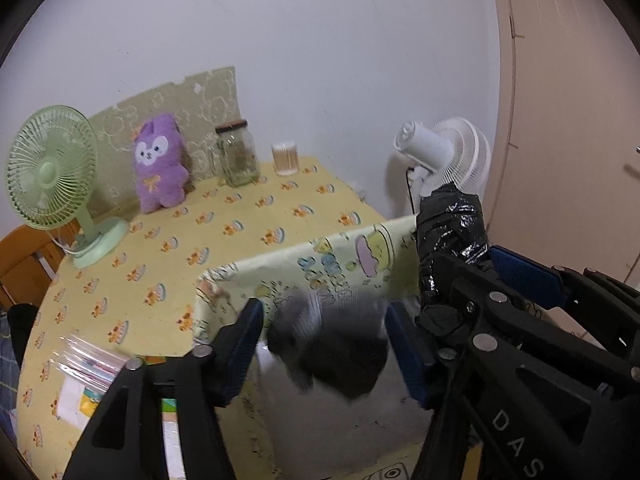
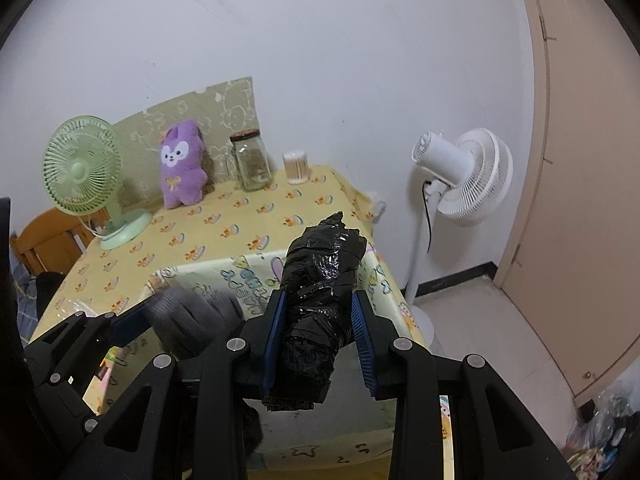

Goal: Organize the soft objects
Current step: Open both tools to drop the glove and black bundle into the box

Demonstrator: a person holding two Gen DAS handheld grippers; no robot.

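A grey knitted glove [image 1: 332, 344], blurred, hangs between the fingers of my left gripper [image 1: 326, 332], just over the open top of a cartoon-printed storage box [image 1: 320, 256]. The blue pads stand apart from the glove, so this gripper is open. The right wrist view shows the same glove [image 2: 192, 320] at the box's near-left corner. My right gripper [image 2: 320, 336] is shut on a black plastic-wrapped bundle [image 2: 320, 280], which points forward and up above the box rim [image 2: 240, 272]. The bundle [image 1: 452, 240] also shows in the left wrist view, right of the box.
On the yellow tablecloth [image 1: 240, 216] stand a green desk fan [image 1: 52, 176], a purple plush [image 1: 158, 164], a glass jar [image 1: 238, 152] and a cotton-swab tub [image 1: 285, 159]. A zip bag of papers [image 1: 88, 368] lies near left. A white floor fan [image 2: 464, 176] and a door [image 2: 580, 160] are right.
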